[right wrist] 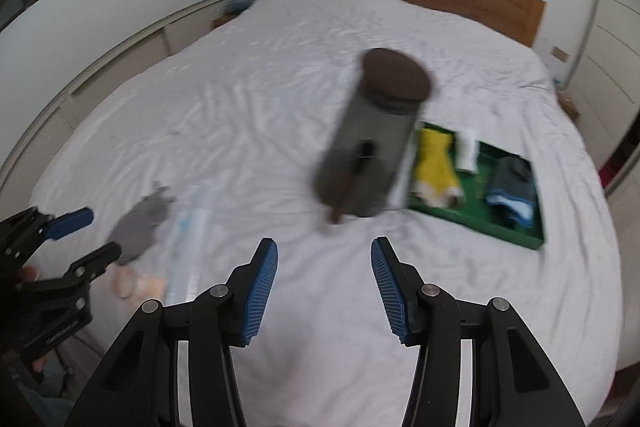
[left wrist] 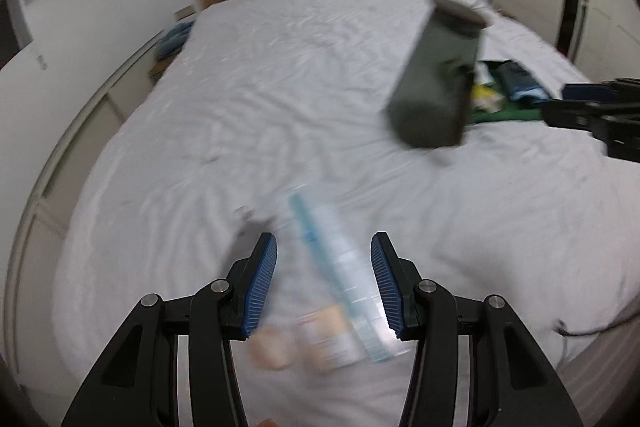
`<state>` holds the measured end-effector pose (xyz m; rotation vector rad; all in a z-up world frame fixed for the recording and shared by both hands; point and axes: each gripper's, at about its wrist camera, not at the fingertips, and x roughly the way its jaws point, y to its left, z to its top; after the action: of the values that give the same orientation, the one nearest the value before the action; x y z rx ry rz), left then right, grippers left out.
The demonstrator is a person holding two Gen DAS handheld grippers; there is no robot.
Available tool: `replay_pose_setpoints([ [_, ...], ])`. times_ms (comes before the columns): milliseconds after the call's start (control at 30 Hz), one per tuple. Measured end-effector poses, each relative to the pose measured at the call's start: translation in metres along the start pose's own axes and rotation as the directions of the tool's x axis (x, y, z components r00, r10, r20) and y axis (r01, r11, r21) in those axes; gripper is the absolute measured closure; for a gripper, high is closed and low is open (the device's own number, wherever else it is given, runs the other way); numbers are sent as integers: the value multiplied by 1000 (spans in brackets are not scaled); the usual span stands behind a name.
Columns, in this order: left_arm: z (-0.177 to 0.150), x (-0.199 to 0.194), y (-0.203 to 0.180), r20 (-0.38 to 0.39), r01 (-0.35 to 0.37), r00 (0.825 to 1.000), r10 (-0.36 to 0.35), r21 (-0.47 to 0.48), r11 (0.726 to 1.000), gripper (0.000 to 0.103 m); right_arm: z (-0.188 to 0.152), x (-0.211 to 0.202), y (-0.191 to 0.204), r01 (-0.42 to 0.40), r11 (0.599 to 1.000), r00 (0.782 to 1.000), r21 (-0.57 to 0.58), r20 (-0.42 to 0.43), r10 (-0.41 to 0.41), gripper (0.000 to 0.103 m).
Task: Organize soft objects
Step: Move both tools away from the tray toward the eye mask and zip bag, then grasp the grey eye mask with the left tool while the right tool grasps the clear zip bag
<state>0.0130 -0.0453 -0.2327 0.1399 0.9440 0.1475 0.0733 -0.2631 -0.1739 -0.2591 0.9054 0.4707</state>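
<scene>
As we read it, both views are blurred, so details stay rough.
Bed: white sheet [left wrist: 240, 115], wrinkled, carries everything.
L gripper [left wrist: 323, 279]: jaws apart, pads touch nothing; a clear plastic pouch [left wrist: 340, 267] lies on the sheet below the gap, not held.
R gripper [right wrist: 323, 283]: jaws apart, empty, bare sheet beneath.
Soft things near us: grey cloth piece [right wrist: 140, 223] just beside the pouch; peach-coloured bits [left wrist: 272, 347] at the pouch's near end, too blurred to name.
Green tray [right wrist: 516, 231]: on the bed's right side, well apart from the pouch; holds a yellow item [right wrist: 434, 159], a white item [right wrist: 468, 151], a folded blue-grey cloth [right wrist: 512, 187].
Dark canister [right wrist: 372, 139]: stands btw. pouch and tray.
Handling, our guess: pouch light, limp, prob. slick; pinch across a long edge or a corner, not the flat middle. Grey cloth soft, will droop; grab a bunched fold near the centre.
</scene>
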Motion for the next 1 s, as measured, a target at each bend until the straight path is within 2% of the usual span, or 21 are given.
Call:
replay_pose_setpoints([
  [167,-23,24,50,-53,-55,997,55,11,998,57,1,20,43,-61,998,997,-13,-37,60,53],
  [367,-53,39,91,-102,-52,993,52,2,999,57,-9,51,91,-119,992,990,-33,-82,116,53],
  [567,-73,53,101,-133,-27,991,27,5,1000,57,-21,81,121,-152,987,980,-46,-135,144,53],
  [1000,-71,111,96,-137,49,989,-46,18,999,57,-33,166,139,-125,992,978,6,-166,125,53],
])
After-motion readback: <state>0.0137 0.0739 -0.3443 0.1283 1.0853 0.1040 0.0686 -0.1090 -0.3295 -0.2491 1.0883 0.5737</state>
